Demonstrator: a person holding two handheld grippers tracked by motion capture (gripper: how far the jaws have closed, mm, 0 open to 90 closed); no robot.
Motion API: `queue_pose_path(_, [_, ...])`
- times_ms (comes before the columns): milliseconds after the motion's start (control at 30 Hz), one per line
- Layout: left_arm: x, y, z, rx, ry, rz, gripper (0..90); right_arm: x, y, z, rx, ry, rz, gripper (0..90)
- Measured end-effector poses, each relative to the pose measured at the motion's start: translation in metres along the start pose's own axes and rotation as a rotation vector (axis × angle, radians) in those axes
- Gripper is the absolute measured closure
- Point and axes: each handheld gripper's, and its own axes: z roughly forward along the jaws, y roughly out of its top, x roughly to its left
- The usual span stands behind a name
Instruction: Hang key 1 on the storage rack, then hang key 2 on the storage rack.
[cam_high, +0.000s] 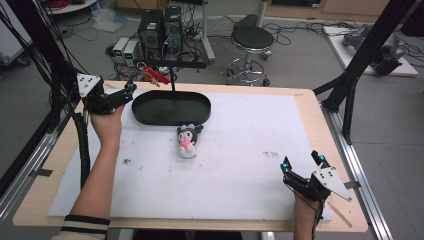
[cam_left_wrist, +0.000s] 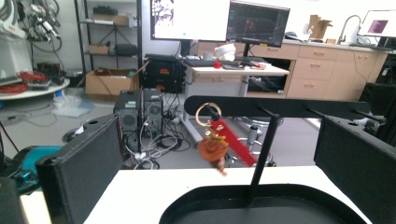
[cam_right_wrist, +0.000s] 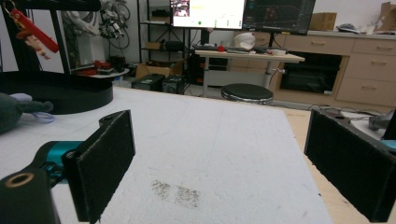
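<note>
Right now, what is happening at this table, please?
A person holds a hand-held gripper in each hand. The left hand-held gripper, jaws open, is raised near the keychain with a red strap that hangs from the bar of the black stand; it grips nothing. The right hand-held gripper rests open near the table's front right, also empty. A small plush toy lies on the white mat in front of the stand's tray.

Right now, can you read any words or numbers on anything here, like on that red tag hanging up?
No text can be read anywhere.
Red tag on the keychain: no print visible.
Plush toy: no label showing.
Monitor screens behind: lit, but the writing is too small and blurred to read.
Left gripper and right gripper: no markings visible.
</note>
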Motion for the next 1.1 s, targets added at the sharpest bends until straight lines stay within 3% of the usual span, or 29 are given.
queue_pose_path(133, [-0.003, 0.002, -0.011, -0.024, 0.006, 0.021, 1.7, -0.002, 0.003, -0.002, -0.019, -0.011, 0.007, 7.9])
queue_pose_path(333, [0.002, 0.001, -0.024, -0.034, 0.023, -0.003, 1.7, 0.003, 0.006, 0.001, -0.007, -0.021, -0.038, 7.9])
queue_pose_path(467, [0.004, 0.004, -0.032, -0.033, 0.031, -0.008, 1.7, 0.004, 0.011, 0.004, -0.018, -0.022, -0.039, 7.9])
queue_pose_path(667, [-0.006, 0.009, -0.043, -0.021, 0.021, -0.006, 1.7, 0.008, 0.014, 0.007, -0.018, -0.012, -0.068, 7.9])
queue_pose_path(800, [-0.014, 0.008, -0.045, -0.002, 0.005, 0.007, 1.7, 0.006, 0.017, 0.006, -0.027, -0.020, -0.057, 7.9])
queue_pose_path(1100, [-0.026, 0.008, -0.052, -0.013, -0.014, 0.006, 1.7, -0.002, 0.017, 0.000, -0.046, -0.039, -0.029, 7.9])
